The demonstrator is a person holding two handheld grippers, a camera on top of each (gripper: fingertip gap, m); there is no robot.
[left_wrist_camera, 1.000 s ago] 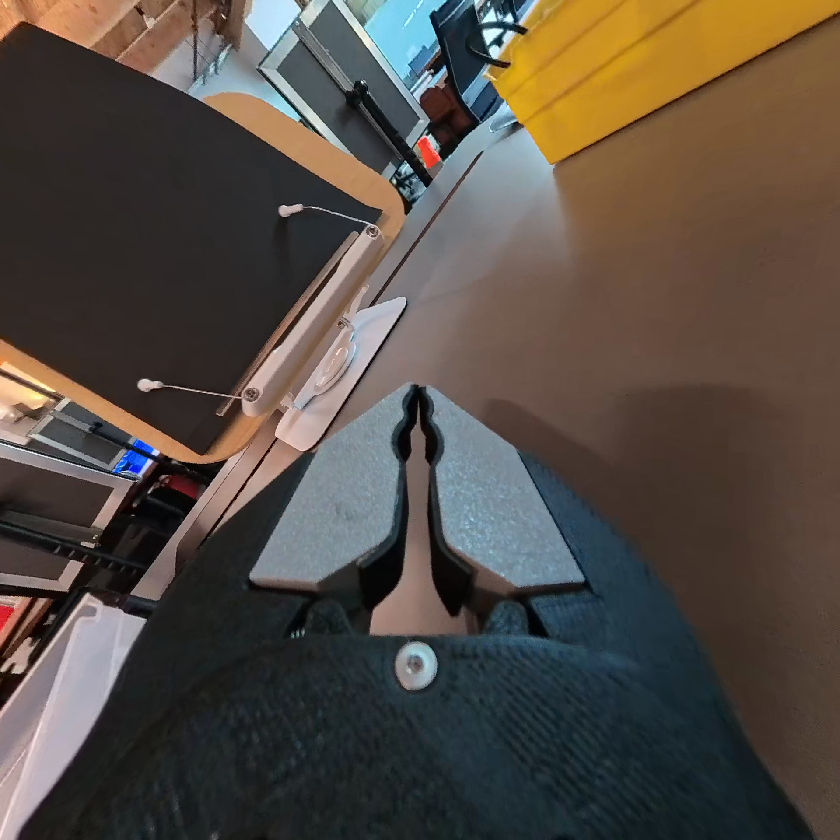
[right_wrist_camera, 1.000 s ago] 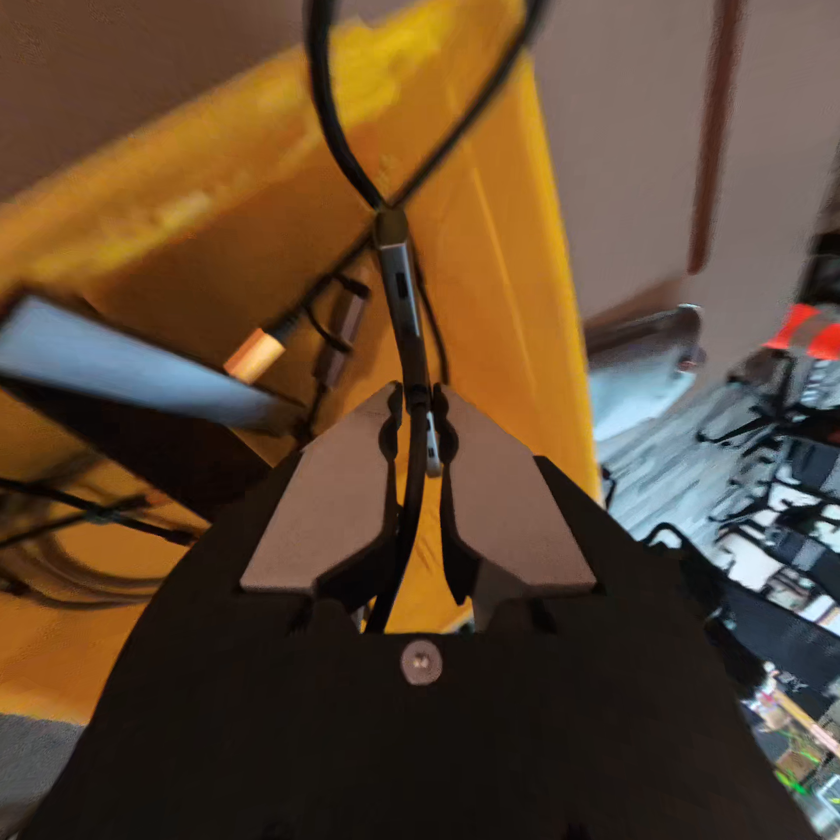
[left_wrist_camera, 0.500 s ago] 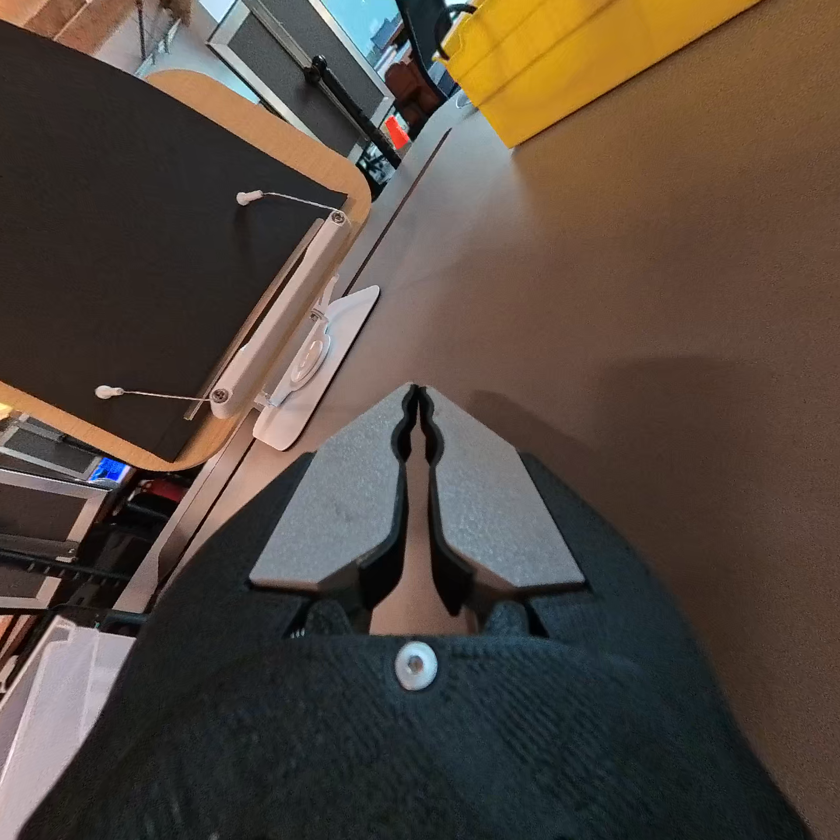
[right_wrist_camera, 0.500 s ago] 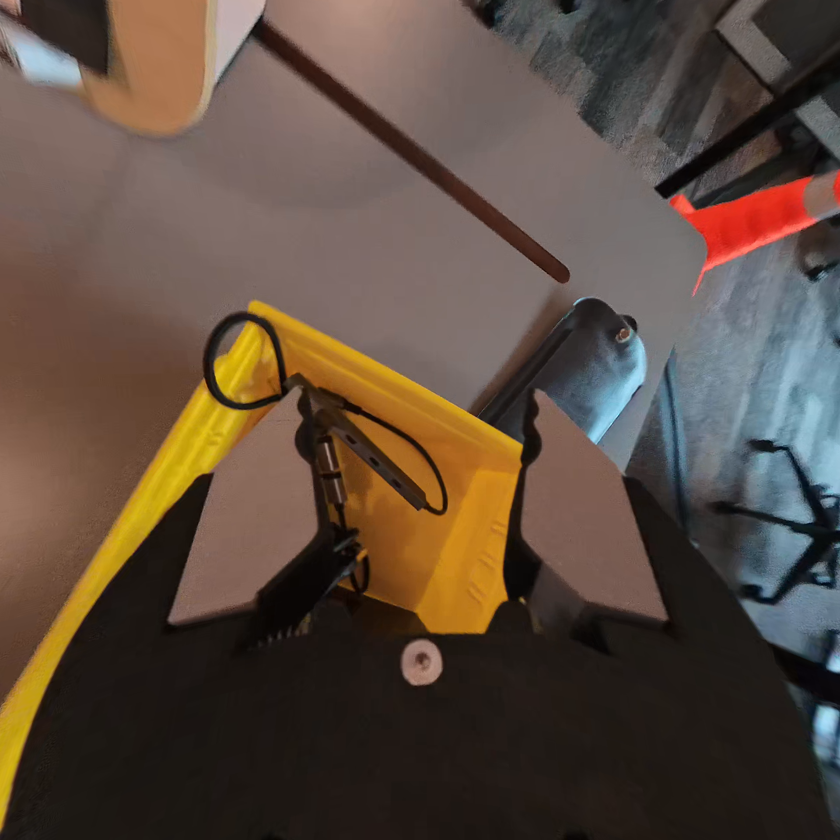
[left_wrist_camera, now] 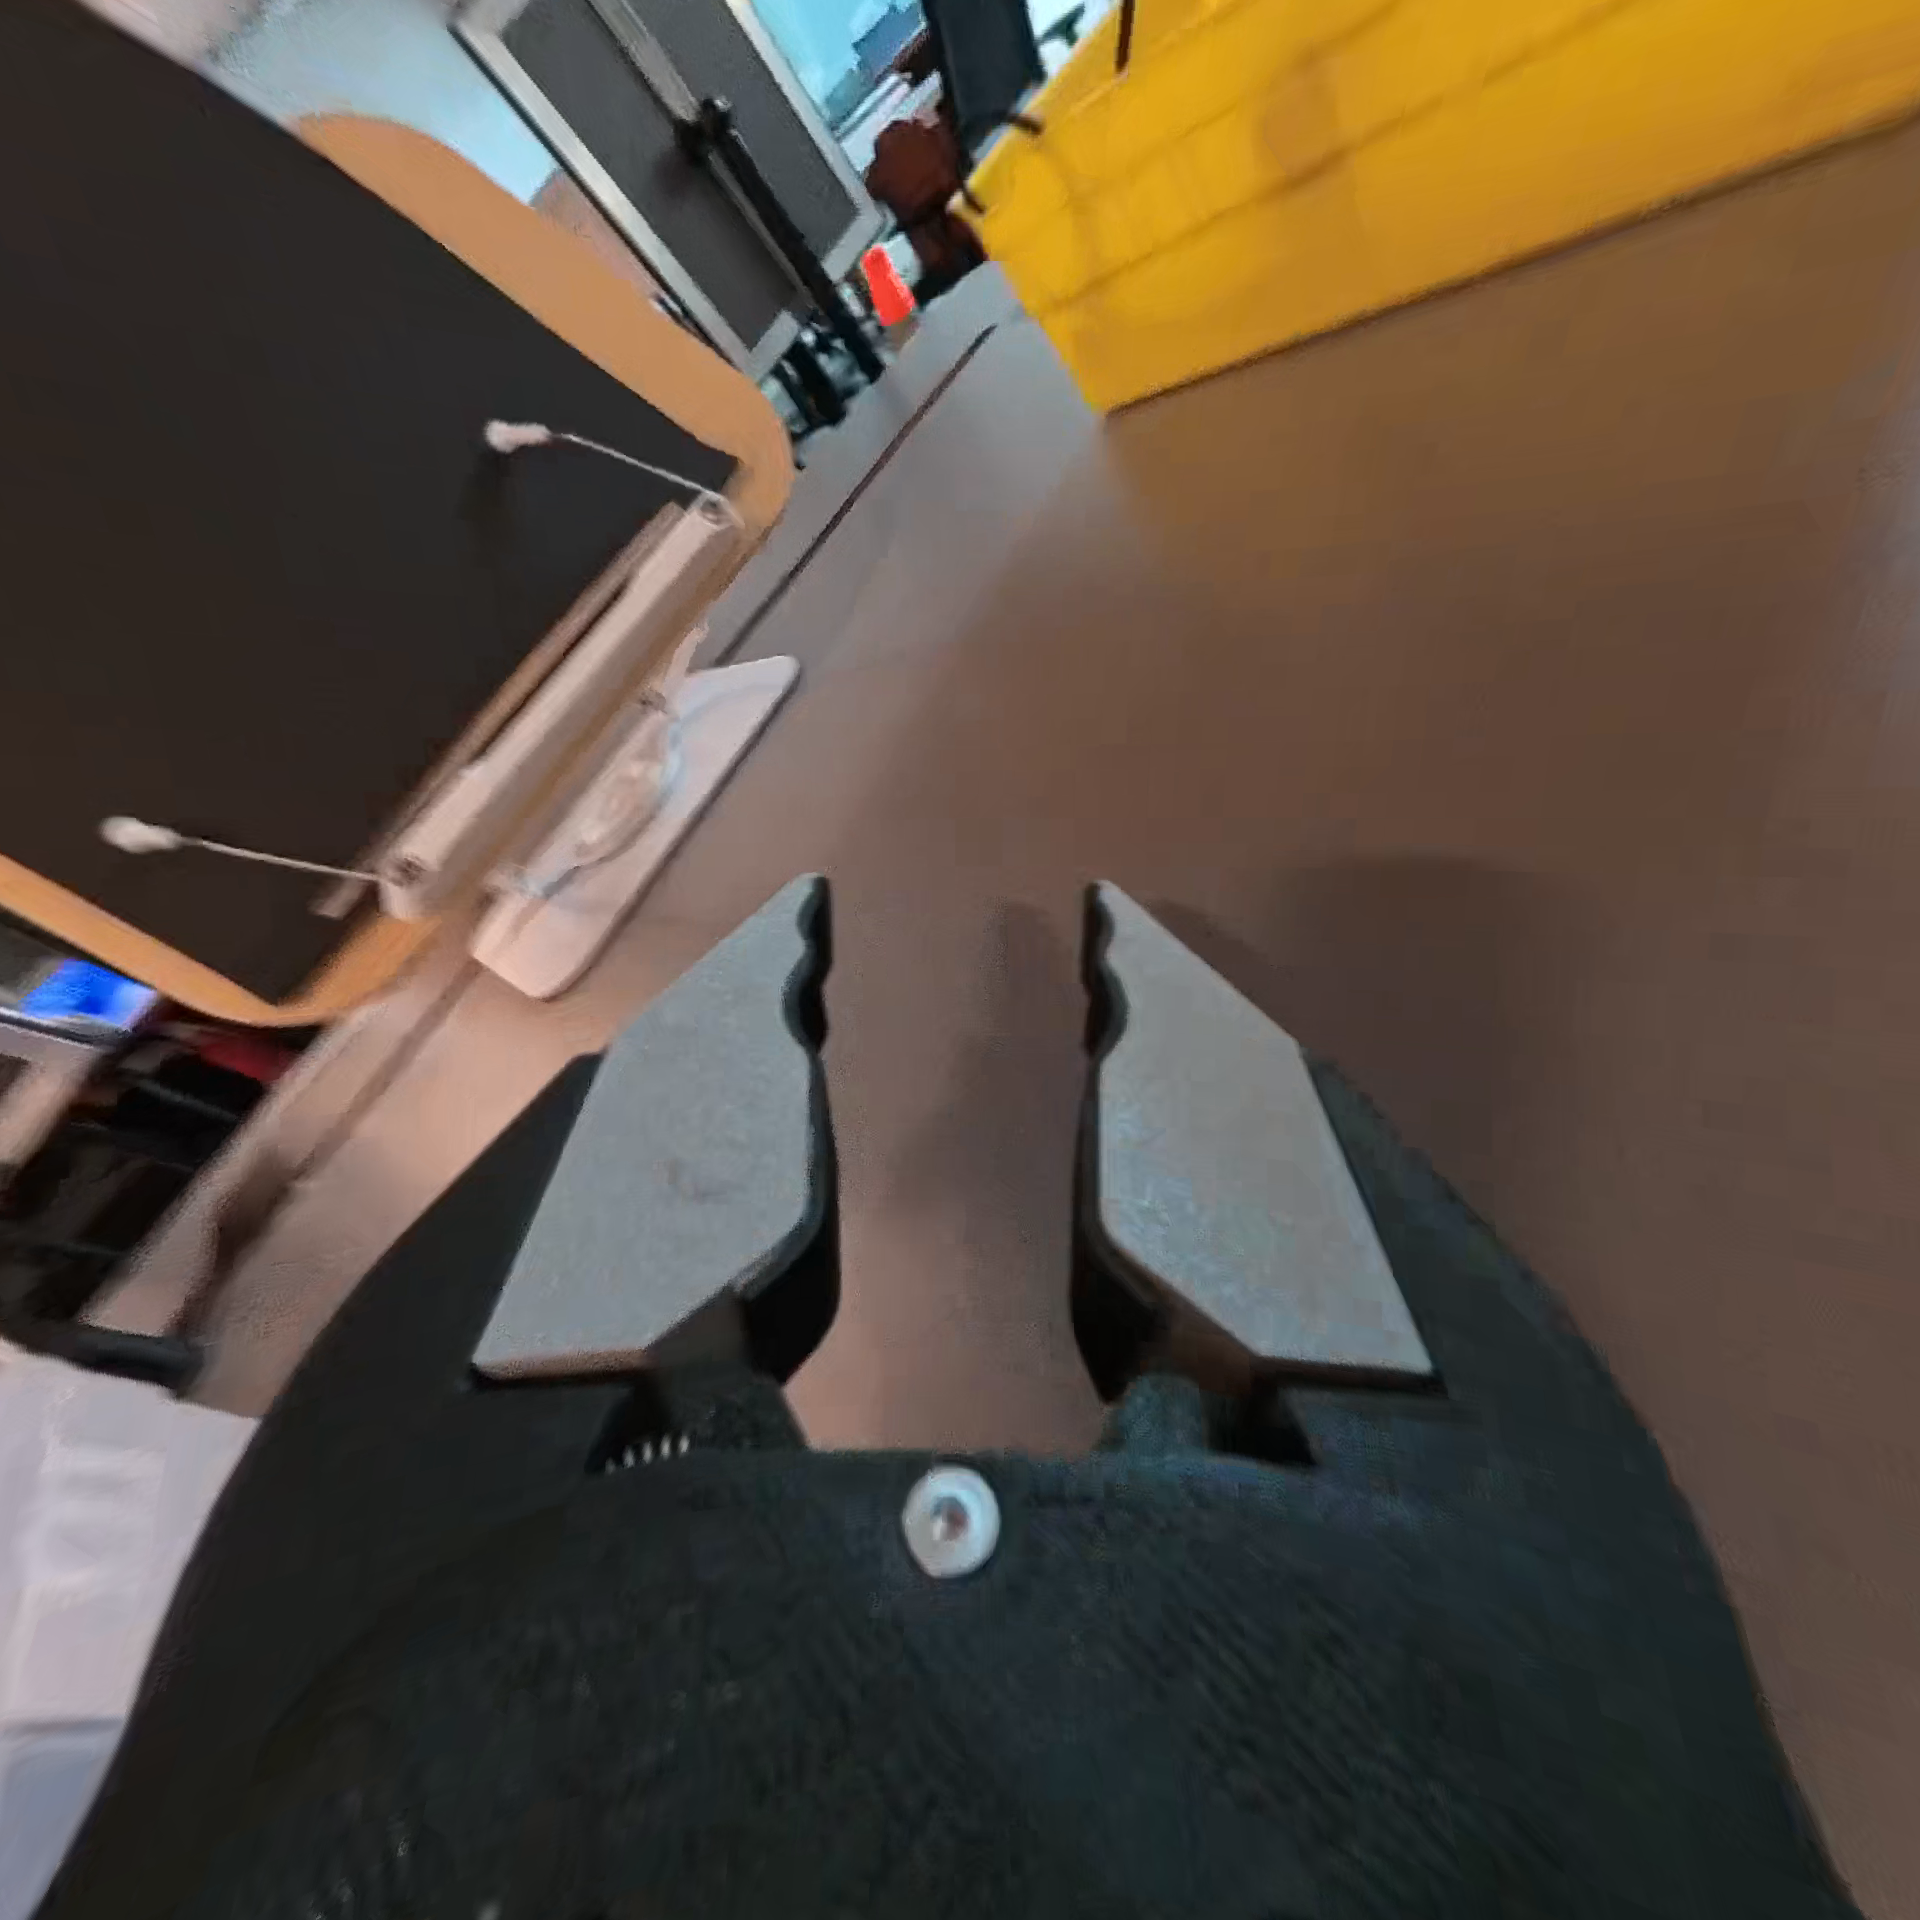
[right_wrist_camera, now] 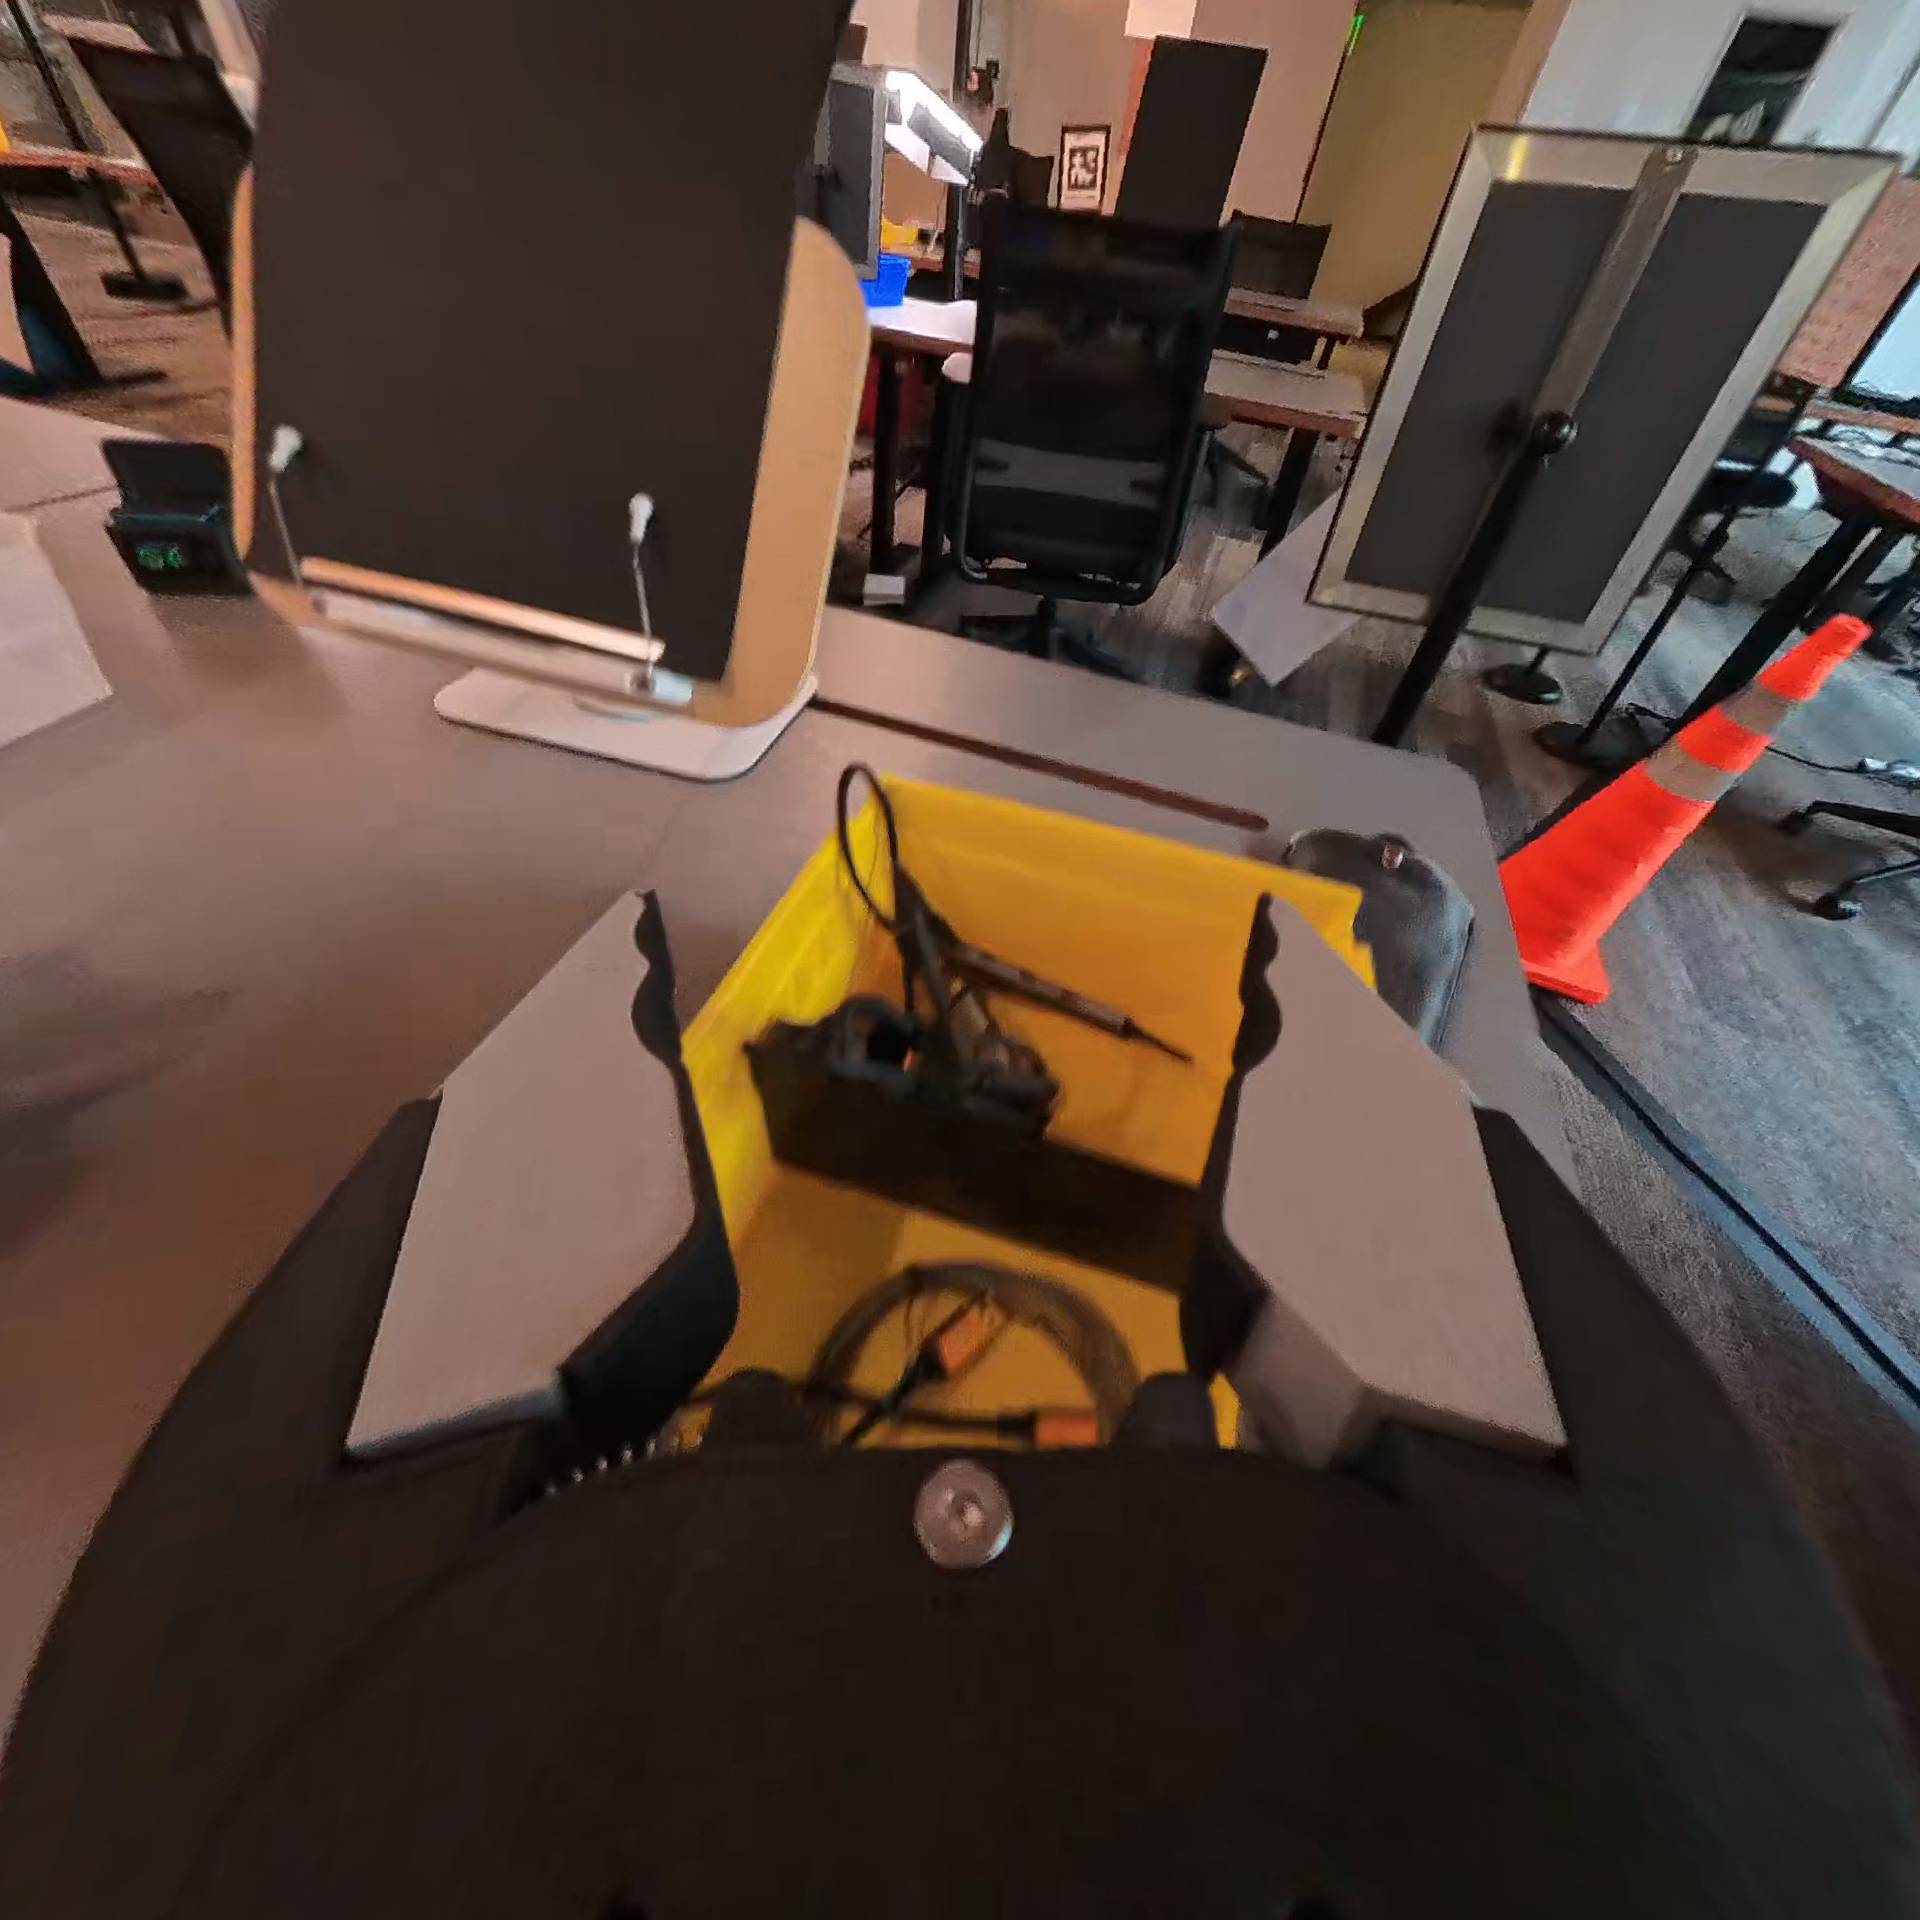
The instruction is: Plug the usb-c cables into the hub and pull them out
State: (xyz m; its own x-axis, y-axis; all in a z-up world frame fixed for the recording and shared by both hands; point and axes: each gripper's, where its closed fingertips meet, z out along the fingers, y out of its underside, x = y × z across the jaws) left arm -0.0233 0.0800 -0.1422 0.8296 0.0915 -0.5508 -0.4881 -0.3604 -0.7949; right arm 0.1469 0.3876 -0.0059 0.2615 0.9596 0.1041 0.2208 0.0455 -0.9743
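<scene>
My right gripper is wide open and empty above a yellow bin. In the bin lie a slim dark hub with its black cable looping over the rim, a black box and coiled cables with orange-tipped plugs. My left gripper is open and empty, low over the bare brown table. The yellow bin stands far off at the top right in the left wrist view.
A black board on a white stand stands at the table's back, also in the left wrist view. A dark clamp sits at the table edge behind the bin. An orange cone, an office chair and a framed panel stand on the floor beyond. Across from one pair of fingers to the other is roughly 40 cm.
My right gripper let go of the hub cable, opened wide and pulled back above the bin; the hub now lies in the bin. My left gripper went from shut to open.
</scene>
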